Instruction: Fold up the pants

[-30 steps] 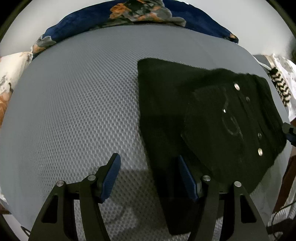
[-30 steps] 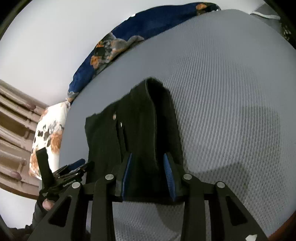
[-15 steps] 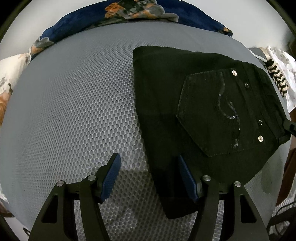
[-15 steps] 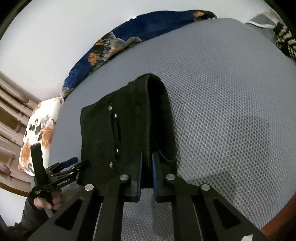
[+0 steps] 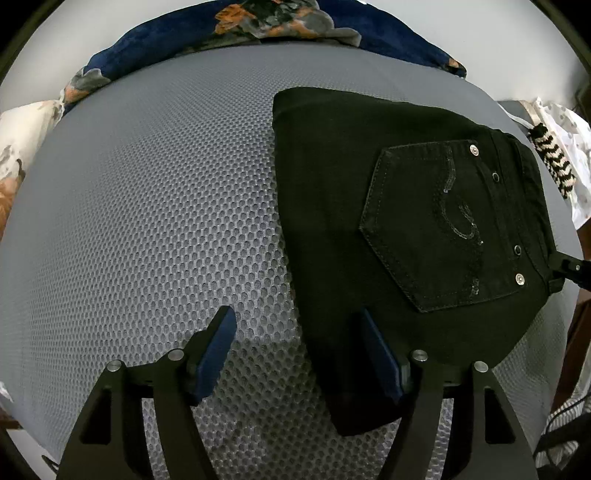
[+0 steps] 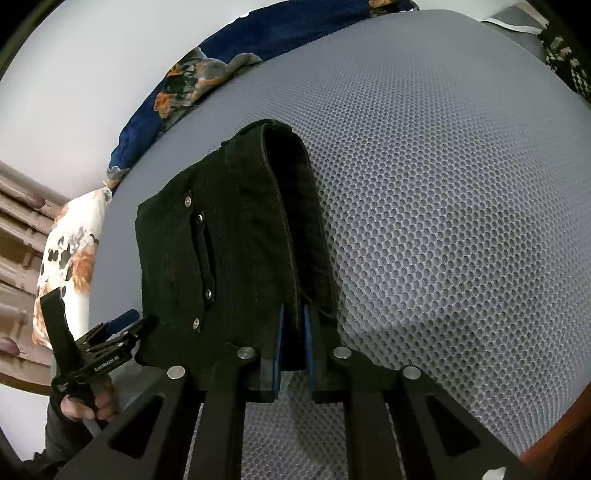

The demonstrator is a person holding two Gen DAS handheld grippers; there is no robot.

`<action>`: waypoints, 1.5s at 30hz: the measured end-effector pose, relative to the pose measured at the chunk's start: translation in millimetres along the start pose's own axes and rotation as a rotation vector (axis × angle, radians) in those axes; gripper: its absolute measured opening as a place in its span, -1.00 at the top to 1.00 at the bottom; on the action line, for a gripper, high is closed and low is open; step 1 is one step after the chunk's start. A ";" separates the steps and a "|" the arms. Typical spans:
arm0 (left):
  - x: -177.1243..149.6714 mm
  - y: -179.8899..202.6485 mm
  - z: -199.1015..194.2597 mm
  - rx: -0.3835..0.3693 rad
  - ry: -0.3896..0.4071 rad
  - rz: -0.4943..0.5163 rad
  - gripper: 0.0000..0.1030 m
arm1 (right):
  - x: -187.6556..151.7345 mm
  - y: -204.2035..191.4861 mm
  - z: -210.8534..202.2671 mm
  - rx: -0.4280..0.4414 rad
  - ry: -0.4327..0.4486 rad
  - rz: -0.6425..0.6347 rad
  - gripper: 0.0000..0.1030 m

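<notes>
The black pants point(image 5: 399, 229) lie folded on the grey mesh bed point(image 5: 155, 206), back pocket with sequin stitching facing up. My left gripper point(image 5: 299, 354) is open at the near left edge of the pants, its right finger over the cloth, its left finger over bare mesh. In the right wrist view, my right gripper point(image 6: 293, 332) is shut on the waistband edge of the pants point(image 6: 229, 243), which rises in a fold. The left gripper point(image 6: 110, 343) shows at the pants' far side there.
A dark blue floral blanket point(image 5: 258, 33) is bunched along the far edge of the bed. A white floral pillow point(image 6: 70, 258) lies at one corner. A black-and-white striped cloth point(image 5: 554, 162) sits past the right edge. A wooden headboard point(image 6: 14, 229) stands beside the pillow.
My right gripper has closed on the pants' waistband edge. The pants have settled flatter and spread out in the left wrist view. My left gripper stays open in place.
</notes>
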State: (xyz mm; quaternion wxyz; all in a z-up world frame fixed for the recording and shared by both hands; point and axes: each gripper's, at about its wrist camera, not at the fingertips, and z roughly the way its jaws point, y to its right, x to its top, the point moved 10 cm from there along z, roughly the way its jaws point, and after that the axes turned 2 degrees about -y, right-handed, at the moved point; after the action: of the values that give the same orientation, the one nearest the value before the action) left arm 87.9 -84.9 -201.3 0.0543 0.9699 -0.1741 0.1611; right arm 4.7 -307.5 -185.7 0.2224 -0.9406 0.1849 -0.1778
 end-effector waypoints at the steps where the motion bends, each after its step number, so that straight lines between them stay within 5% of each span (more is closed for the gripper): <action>1: 0.3 0.1 -0.1 0.000 0.000 0.002 -0.37 | 0.5 -1.0 -0.3 -0.001 0.000 -0.002 0.77; 11: 4.3 -2.4 -4.5 -0.024 0.011 -0.006 -0.40 | 9.3 -1.5 -3.3 -0.021 0.000 -0.022 0.66; 13: 5.5 -6.6 -6.9 -0.036 0.013 -0.021 -0.40 | 13.2 0.0 -4.8 -0.044 0.007 -0.029 0.39; 18: 6.9 -17.7 -8.1 -0.086 0.008 -0.065 -0.40 | 20.8 5.2 -2.7 -0.044 0.002 -0.034 0.33; 24: 10.0 -25.8 -7.1 -0.184 -0.020 -0.137 -0.40 | 31.5 9.7 3.8 0.020 -0.020 -0.011 0.13; 38: 33.9 -31.5 2.1 -0.447 -0.098 -0.286 -0.40 | 46.3 13.6 31.5 0.285 -0.106 0.095 0.03; 45: 38.5 -40.3 1.7 -0.520 -0.097 -0.325 -0.40 | 48.0 12.0 42.6 0.380 -0.141 0.094 0.03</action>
State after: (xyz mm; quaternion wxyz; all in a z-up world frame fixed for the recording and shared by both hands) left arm 136.8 -59.9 -192.2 0.3174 0.9452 -0.0546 0.0541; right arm 60.9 -322.9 -215.1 0.4162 -0.8822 0.1757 -0.1327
